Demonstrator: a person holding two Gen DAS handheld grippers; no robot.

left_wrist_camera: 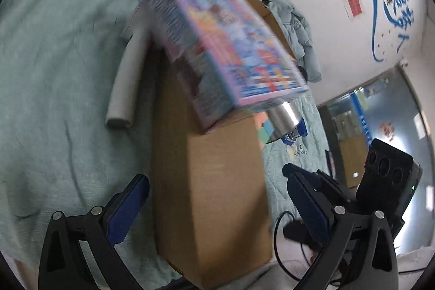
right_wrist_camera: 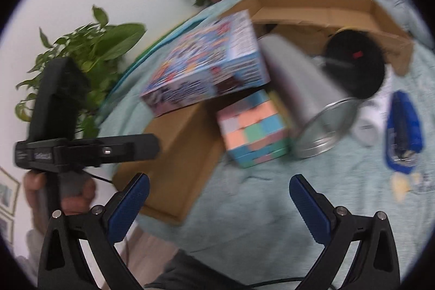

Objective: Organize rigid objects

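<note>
Both your left gripper (left_wrist_camera: 217, 204) and right gripper (right_wrist_camera: 218, 201) stand apart, empty; cube (right_wrist_camera: 254, 128), cup (right_wrist_camera: 307, 102), stapler (right_wrist_camera: 402, 132) at centre-right remain unsorted.

A pale green cloth (right_wrist_camera: 244, 208) covers the surface. On it lie a closed carton (right_wrist_camera: 174, 159), a pastel cube (right_wrist_camera: 255, 129), a tipped steel cup (right_wrist_camera: 307, 99), a blue stapler (right_wrist_camera: 403, 127), a white tube (left_wrist_camera: 130, 78) and an open carton (right_wrist_camera: 326, 15).
</note>
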